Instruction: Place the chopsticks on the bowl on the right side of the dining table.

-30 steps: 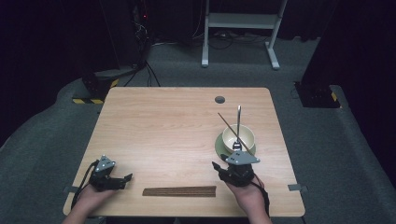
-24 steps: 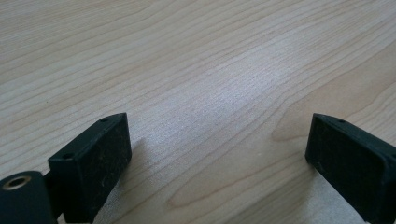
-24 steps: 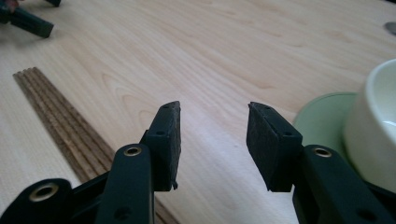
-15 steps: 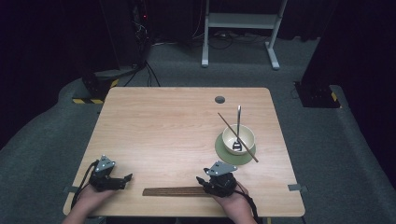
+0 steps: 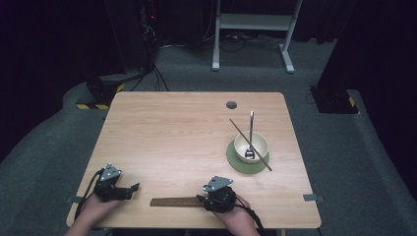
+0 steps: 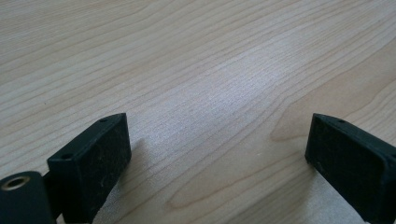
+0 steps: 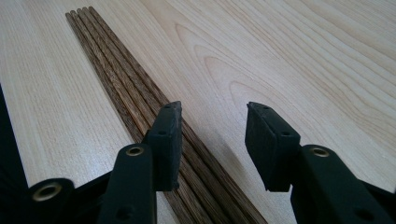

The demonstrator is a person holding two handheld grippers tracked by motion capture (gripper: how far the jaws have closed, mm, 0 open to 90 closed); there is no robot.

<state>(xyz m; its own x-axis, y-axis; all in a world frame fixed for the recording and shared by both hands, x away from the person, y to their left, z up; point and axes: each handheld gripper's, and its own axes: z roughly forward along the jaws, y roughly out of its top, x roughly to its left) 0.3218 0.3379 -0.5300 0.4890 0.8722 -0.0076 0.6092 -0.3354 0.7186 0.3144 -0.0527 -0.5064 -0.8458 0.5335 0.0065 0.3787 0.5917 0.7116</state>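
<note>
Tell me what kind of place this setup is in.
Probably a lab or studio set up for recording, not a home. A bare wooden table stands alone on grey carpet, dark curtains hang around it, and cables and a metal stand sit behind.

This place looks like a lab or recording studio. A light wooden table (image 5: 187,128) stands on grey carpet (image 5: 49,147), with black curtains (image 5: 59,39) around it. Behind it there are cables (image 5: 147,19), a white metal stand (image 5: 253,22), and yellow-black hazard tape (image 5: 101,105).
</note>
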